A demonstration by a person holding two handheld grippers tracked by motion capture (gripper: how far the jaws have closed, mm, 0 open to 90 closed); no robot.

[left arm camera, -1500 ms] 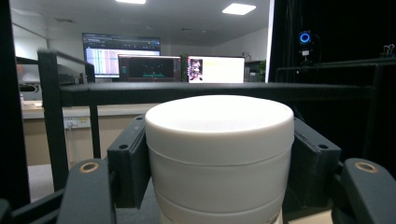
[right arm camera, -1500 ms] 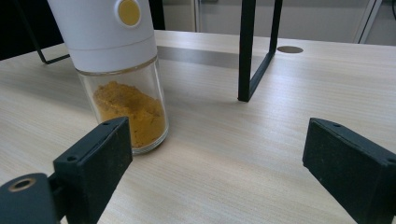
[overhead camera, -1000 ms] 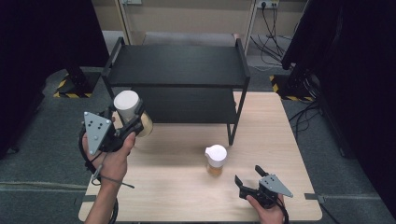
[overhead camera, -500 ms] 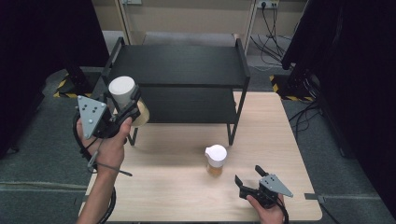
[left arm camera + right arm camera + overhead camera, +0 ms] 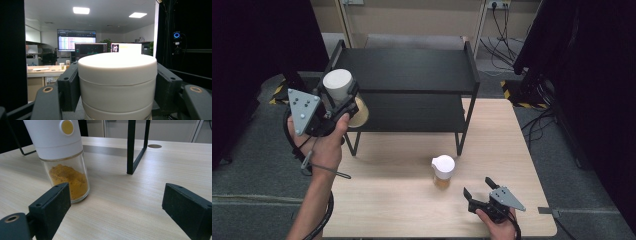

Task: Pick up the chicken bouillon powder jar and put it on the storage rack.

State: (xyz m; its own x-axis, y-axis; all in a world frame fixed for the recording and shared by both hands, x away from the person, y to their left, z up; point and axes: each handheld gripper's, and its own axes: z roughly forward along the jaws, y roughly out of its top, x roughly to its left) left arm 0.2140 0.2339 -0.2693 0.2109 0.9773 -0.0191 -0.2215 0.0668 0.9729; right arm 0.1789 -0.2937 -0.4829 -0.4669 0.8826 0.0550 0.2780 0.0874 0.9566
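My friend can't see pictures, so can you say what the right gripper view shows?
A spice jar with a white top and orange powder inside stands on a pale wooden table. The right gripper sits wide open close in front of it, touching nothing. A black shelf leg stands behind.

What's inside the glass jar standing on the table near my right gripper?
The glass jar holds orange-yellow powder, filling roughly its lower half. Its white cap hides whatever is higher up inside.

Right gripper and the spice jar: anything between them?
No. In the right gripper view, bare wooden table lies between the open right gripper and the spice jar.
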